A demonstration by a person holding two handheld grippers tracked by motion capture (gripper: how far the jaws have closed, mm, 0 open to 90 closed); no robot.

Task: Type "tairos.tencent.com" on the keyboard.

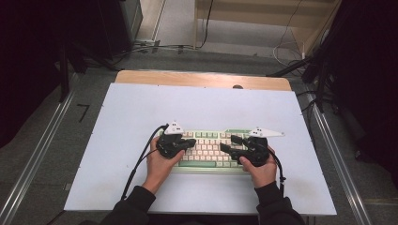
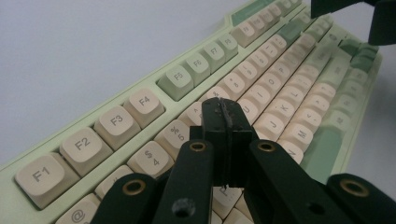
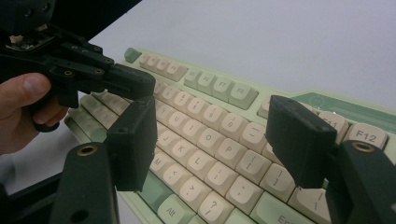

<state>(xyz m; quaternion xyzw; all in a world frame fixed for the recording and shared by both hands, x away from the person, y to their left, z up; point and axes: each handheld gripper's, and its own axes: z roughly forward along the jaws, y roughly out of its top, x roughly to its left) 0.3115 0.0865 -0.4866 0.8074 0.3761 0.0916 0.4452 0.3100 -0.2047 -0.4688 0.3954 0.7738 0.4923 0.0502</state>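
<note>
The left gripper (image 2: 224,109) hovers over the number row of a pale green keyboard with cream keycaps (image 1: 210,151), jaws pressed together on nothing. The right gripper (image 3: 212,140) hangs over the keyboard's right half, jaws wide apart and empty. The keyboard lies near the front of a white table sheet (image 1: 141,108); each gripper stands in the other's path.

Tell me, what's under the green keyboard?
The keyboard lies flat on a white table, with both tongs, left and right, over its keys. The table right beneath it is covered, so I can't see that spot.
</note>
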